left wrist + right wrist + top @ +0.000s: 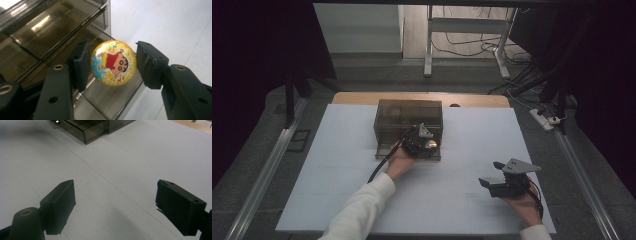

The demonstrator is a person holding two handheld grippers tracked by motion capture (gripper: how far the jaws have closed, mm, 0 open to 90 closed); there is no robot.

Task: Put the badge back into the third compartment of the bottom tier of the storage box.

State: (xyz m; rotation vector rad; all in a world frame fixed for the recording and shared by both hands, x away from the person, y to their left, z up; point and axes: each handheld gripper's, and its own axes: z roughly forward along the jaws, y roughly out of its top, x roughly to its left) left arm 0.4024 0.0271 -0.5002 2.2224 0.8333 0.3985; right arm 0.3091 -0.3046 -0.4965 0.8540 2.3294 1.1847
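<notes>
A round yellow badge (113, 63) with a cartoon figure sits between the jaws of my left gripper (113, 65); both pads touch its rim, so the gripper is shut on it. It hangs over the pulled-out drawer (110, 100) of a smoky transparent drawer box (408, 119). In the high view the left gripper (424, 142) is over that drawer (384, 150) at the box's front. My right gripper (491, 173) stands open at the front right of the white board, with only bare board between its fingers (58, 205). A corner of the drawer box (87, 128) shows far ahead of it.
The white board (337, 175) covers the table, whose wooden edge (362, 97) shows at the back. Metal rails (267, 170) run along both sides. A power strip (542, 119) and cables lie on the floor at the right, and desk legs (428, 45) stand behind.
</notes>
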